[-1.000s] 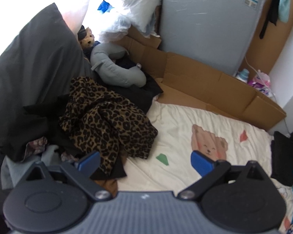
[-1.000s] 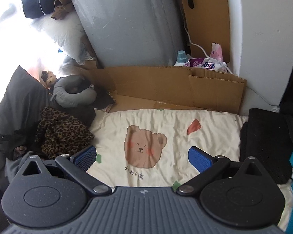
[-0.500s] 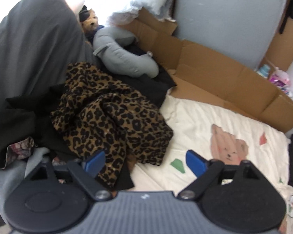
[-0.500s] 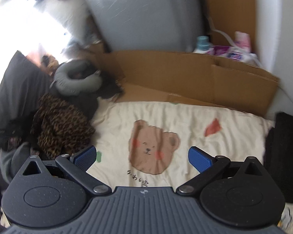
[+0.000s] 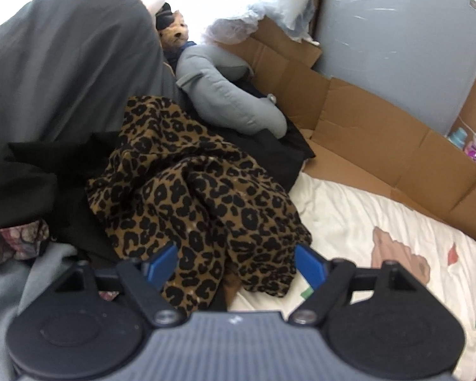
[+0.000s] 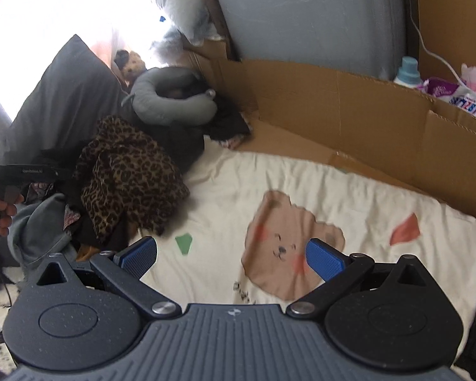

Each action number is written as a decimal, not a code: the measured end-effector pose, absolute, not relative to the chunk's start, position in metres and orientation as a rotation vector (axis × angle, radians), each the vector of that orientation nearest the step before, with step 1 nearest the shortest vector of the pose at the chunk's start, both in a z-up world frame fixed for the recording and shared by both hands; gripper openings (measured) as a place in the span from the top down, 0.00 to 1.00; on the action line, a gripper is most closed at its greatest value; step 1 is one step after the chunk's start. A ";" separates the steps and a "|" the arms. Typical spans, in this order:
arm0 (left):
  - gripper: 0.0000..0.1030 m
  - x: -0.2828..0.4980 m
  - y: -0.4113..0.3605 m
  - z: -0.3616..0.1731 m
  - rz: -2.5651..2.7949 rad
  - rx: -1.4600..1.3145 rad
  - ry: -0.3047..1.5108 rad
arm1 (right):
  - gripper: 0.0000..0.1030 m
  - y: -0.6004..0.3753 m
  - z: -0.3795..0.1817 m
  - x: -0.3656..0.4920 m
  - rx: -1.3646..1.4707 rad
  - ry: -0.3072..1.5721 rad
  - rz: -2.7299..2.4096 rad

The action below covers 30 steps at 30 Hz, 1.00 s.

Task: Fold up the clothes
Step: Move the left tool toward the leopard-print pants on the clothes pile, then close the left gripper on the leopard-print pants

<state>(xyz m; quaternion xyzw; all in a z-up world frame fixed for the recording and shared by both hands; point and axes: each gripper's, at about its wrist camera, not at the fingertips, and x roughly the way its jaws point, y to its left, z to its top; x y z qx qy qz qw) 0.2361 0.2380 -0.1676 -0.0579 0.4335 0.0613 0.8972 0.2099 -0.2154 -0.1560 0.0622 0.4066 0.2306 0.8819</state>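
The leopard-print garment [image 5: 203,197] lies crumpled in a heap at the edge of the cream bedsheet [image 5: 365,216], piled on dark clothing [image 5: 47,171] and draping down toward the near side. The left gripper [image 5: 236,263] hangs right over its lower folds with the jaws spread wide; the blue pads [image 5: 161,262] sit on either side of the hanging cloth, the fabric showing in the gap between them, and whether either pad actually touches it cannot be told. Nothing is clamped. In the right wrist view the same garment [image 6: 127,177] lies up and to the left, well apart from the right gripper [image 6: 233,255], whose fingers are likewise spread wide and hold nothing; they hover above the sheet [image 6: 301,190], just over the printed bear [image 6: 285,247] and near a green patch [image 6: 184,243]. Behind the garment a grey neck pillow [image 5: 225,95] rests on black fabric, with a small teddy bear [image 5: 176,33] beyond it and a large dark grey pillow [image 5: 66,63] to the left. Flattened cardboard [image 5: 380,133] borders the far side of the sheet. At the left edge of the right wrist view, a hand [image 6: 3,212] grips the handle of the other tool.
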 end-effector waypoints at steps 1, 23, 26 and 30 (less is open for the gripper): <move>0.19 0.237 0.239 -0.173 0.122 -0.117 0.884 | 0.00 -0.214 -0.160 0.208 0.130 0.827 0.475; 0.30 0.255 0.290 -0.290 0.359 -0.177 0.874 | 0.08 -0.196 -0.239 0.190 0.082 0.737 0.479; 0.19 0.255 0.296 -0.300 0.384 -0.206 0.893 | 0.08 -0.188 -0.249 0.189 0.072 0.764 0.517; 0.05 0.257 0.306 -0.313 0.389 -0.261 0.884 | 0.08 -0.183 -0.256 0.184 0.067 0.766 0.508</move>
